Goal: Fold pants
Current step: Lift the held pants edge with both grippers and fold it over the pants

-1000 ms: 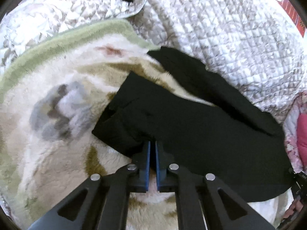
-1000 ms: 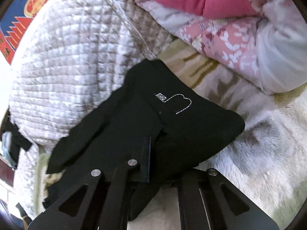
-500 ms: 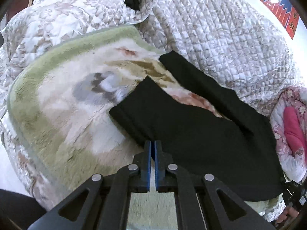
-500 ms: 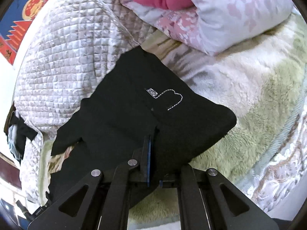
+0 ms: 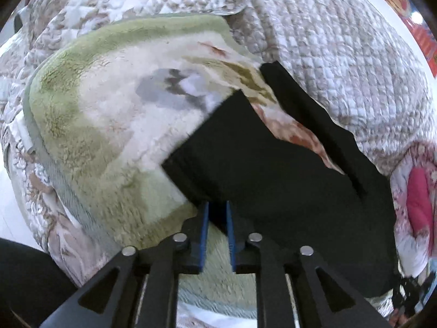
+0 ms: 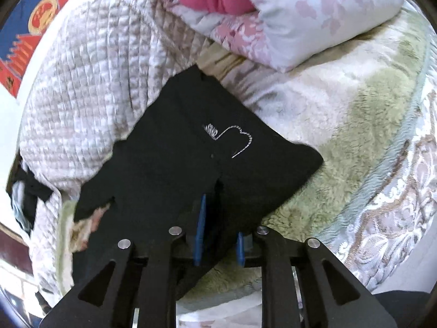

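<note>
Your left tongs (image 5: pixel 217 211) and right tongs (image 6: pixel 218 216) each pinch an edge of the black pants (image 5: pixel 273 169) over the fleece blanket (image 5: pixel 103 125).

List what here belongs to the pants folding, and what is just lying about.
Job:
black pants
left hand-held gripper, clamped on a pants edge
right hand-held gripper, pants between its fingers

Lying about:
fleece blanket
quilted bedspread
floral pillow

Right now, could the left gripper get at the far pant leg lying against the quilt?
Probably not yet: the left gripper is closed on the pants near hem; once released, only flat cloth lies before that far leg.
</note>
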Available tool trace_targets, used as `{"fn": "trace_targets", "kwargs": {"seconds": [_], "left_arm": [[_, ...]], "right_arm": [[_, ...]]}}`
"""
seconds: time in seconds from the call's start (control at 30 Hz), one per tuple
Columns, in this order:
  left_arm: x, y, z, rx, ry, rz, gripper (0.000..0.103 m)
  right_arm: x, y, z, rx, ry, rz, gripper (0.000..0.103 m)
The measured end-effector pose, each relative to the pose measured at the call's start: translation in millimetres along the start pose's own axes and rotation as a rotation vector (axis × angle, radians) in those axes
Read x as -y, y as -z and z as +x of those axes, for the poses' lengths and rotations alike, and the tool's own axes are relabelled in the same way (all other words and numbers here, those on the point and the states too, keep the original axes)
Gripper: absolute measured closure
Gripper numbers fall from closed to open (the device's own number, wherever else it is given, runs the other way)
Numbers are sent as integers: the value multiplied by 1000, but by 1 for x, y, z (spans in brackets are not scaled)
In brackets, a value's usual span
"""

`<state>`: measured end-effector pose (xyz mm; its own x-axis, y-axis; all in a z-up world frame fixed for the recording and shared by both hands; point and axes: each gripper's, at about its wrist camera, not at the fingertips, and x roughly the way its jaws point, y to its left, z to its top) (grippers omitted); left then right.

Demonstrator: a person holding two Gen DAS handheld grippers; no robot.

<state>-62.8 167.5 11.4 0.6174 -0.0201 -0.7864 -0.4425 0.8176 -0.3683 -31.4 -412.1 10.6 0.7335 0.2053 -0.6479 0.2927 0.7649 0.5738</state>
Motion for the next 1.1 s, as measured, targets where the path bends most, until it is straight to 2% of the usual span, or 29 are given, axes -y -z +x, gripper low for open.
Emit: {"fn": "trace_targets", "kwargs": {"seconds": [0.07, 0.13, 0.23, 0.27, 0.3, 0.4, 0.47, 0.53, 0.6, 0.73, 0.83, 0.87, 0.93, 1.0, 1.03, 1.07, 1.1], "left_arm": [[-3, -6, 4, -3, 9, -28, 86], [1, -11, 6, 13, -1, -16, 86], [8, -15, 4, 50, -41, 19, 98], [9, -16, 1, 60, -48, 28, 99], [8, -16, -3, 73, -53, 29, 100], [6, -15, -22, 130, -73, 34, 100], [7, -12, -30, 161, -95, 47, 100], [5, -8, -30, 155, -115, 50, 100], [2, -6, -26, 127, -131, 42, 100], [-3, -2, -26, 100, -181, 35, 98], [-13, -6, -43, 157, -250, -9, 98], [-14, -8, -49, 183, -259, -14, 98], [-5, -13, -56, 211, -238, 31, 98], [14, -21, -54, 216, -188, 117, 94], [23, -27, -49, 202, -159, 149, 84], [31, -35, -43, 184, -135, 177, 67], [39, -43, -35, 173, -116, 208, 59]], "right_arm": [[0, -1, -1, 7, -4, 7, 84], [-1, -4, 3, 6, 12, 13, 84], [3, -5, 5, 6, -16, 59, 84], [5, -5, 3, 19, -22, 65, 88], [4, -4, -2, 37, -20, 57, 102], [1, -3, -16, 78, -20, 45, 102], [6, 1, -10, 48, 33, 59, 102], [14, 7, -1, -1, 52, 102, 101], [12, 9, -4, 11, 62, 105, 101], [3, 9, -18, 35, 109, 84, 83], [0, 9, -40, 137, 194, 59, 66], [-1, 7, -46, 175, 209, 48, 65], [-10, 1, -46, 188, 220, -15, 64], [-23, -5, -37, 153, 178, -89, 64], [-31, -8, -31, 131, 153, -126, 64], [-41, -11, -25, 112, 131, -163, 64], [-49, -13, -19, 97, 118, -198, 64]]}}
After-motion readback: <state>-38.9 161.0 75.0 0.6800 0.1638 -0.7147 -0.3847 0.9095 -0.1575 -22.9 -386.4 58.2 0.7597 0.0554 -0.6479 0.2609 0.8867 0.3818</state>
